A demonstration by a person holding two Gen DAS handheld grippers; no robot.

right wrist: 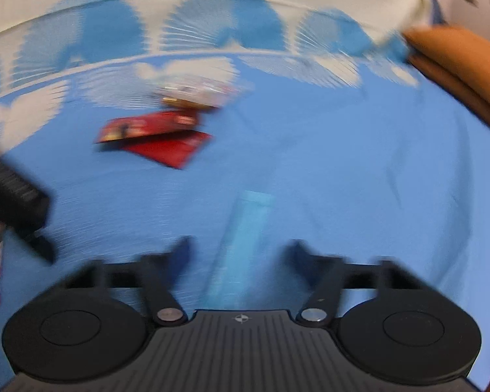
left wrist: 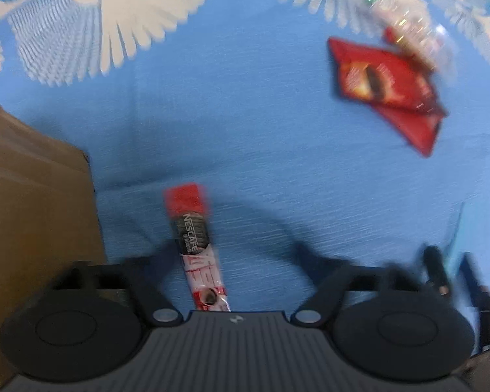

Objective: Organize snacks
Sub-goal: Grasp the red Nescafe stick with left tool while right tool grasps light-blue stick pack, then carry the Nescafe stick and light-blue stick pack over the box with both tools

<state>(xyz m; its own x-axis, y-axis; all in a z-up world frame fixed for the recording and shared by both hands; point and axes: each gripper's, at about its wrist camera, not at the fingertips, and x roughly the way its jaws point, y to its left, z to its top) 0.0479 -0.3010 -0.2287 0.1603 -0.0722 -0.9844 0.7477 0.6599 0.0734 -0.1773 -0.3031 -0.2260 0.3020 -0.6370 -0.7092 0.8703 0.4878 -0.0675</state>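
Left wrist: we see the left tool (left wrist: 233, 248) spread wide, hovering over the blue surface (left wrist: 245, 130); a stick sachet (left wrist: 196, 248) reading "NESCAFE" lies between its fingers. Right wrist: right tool (right wrist: 241, 248) wide, straddling a blurred blue sachet (right wrist: 241, 245); text unreadable.

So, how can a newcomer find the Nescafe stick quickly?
Start at the brown cardboard box on the blue cloth. The Nescafe stick lies just beside it, between the open left gripper fingers. It is long and narrow, unlike the flat red packets farther off.
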